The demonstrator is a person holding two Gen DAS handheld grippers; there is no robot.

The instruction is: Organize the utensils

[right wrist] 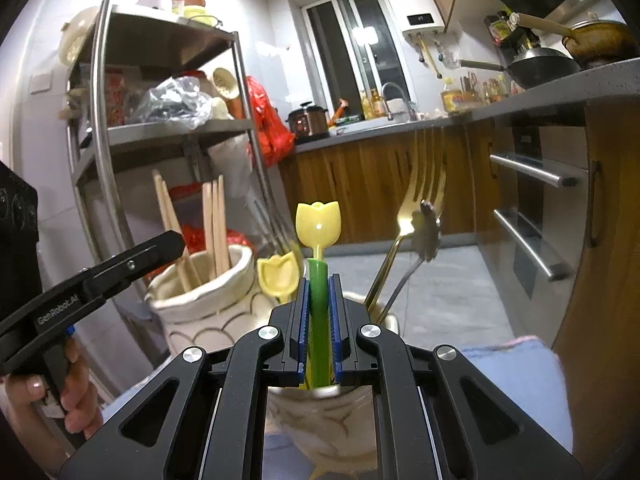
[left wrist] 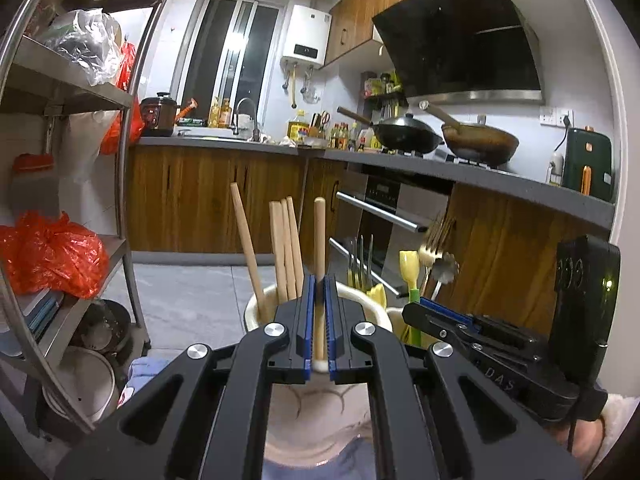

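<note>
My left gripper [left wrist: 319, 280] is shut on a wooden chopstick [left wrist: 319, 236] that stands upright over a cream ceramic cup [left wrist: 256, 308]. Several more chopsticks [left wrist: 286, 248] lean in that cup. My right gripper [right wrist: 319, 280] is shut on the green stem of a yellow tulip-shaped utensil [right wrist: 318, 224], held upright over a second cream cup [right wrist: 320, 416]. That cup holds another yellow tulip utensil [right wrist: 278, 274], a gold fork [right wrist: 420, 200] and a silver flower-headed utensil [right wrist: 428, 232]. The chopstick cup also shows in the right wrist view [right wrist: 200, 308], with the left gripper [right wrist: 160, 246] over it.
A steel shelf rack [left wrist: 124, 160] with red bags stands at the left. Wooden kitchen cabinets and an oven [left wrist: 380, 216] lie behind the cups. A light blue cloth [right wrist: 516, 384] lies under the cups. A grey tiled floor [left wrist: 192, 284] lies below.
</note>
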